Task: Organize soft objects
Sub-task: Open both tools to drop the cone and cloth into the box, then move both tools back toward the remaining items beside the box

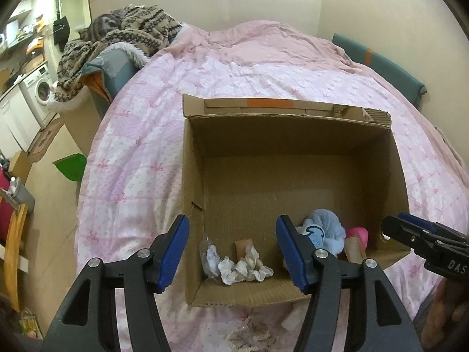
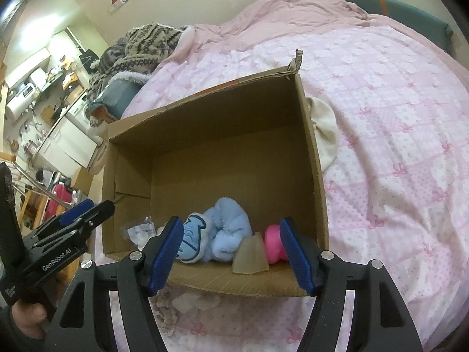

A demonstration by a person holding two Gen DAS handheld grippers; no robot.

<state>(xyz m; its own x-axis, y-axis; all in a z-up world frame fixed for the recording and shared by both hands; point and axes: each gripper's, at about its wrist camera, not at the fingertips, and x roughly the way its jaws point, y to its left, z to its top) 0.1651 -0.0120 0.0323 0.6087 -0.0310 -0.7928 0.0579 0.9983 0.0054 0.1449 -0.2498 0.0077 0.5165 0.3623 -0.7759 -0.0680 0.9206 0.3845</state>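
Two spread, empty grippers (left gripper (image 1: pixel 233 252), right gripper (image 2: pixel 231 253)) over pink bedspread (image 1: pixel 140 152)

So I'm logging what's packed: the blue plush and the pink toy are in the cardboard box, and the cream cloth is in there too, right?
Not quite. The blue plush and pink toy are in the cardboard box, but the cream cloth is not: the right wrist view shows it on the pink bedspread, outside the box's right wall.

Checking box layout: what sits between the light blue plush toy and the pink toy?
A translucent yellowish wedge-shaped block stands between the light blue plush toy and pink toy, clearest in right wrist view.
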